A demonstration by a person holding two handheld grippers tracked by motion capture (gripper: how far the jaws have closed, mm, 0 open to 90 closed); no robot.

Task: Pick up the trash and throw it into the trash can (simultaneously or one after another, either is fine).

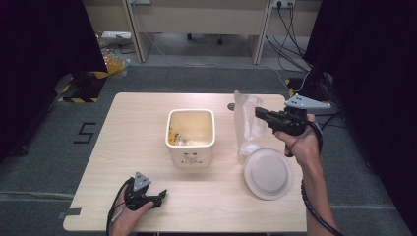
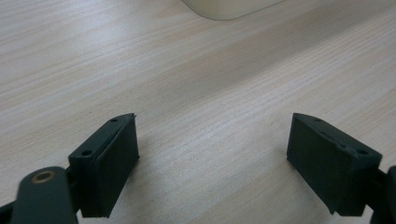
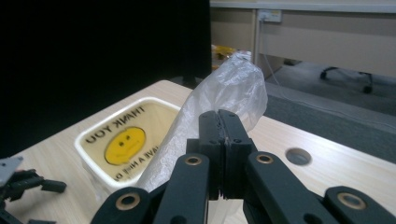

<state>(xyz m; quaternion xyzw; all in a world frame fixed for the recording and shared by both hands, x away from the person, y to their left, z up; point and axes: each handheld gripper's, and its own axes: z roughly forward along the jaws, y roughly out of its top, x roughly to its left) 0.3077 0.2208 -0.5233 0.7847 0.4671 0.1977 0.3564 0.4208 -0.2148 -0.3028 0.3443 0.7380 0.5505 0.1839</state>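
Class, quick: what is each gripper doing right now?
Left gripper: open, holding nothing, over the table.
Right gripper: shut on the clear plastic bag.

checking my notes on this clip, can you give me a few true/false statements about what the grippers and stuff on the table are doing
1. The right gripper is shut on the clear plastic bag. True.
2. The left gripper holds the paper plate. False: its jaws are open over bare table.
3. The plate lies inside the white bin. False: it lies on the table, to the bin's right.
4. The bin stands upright, open-topped. True.
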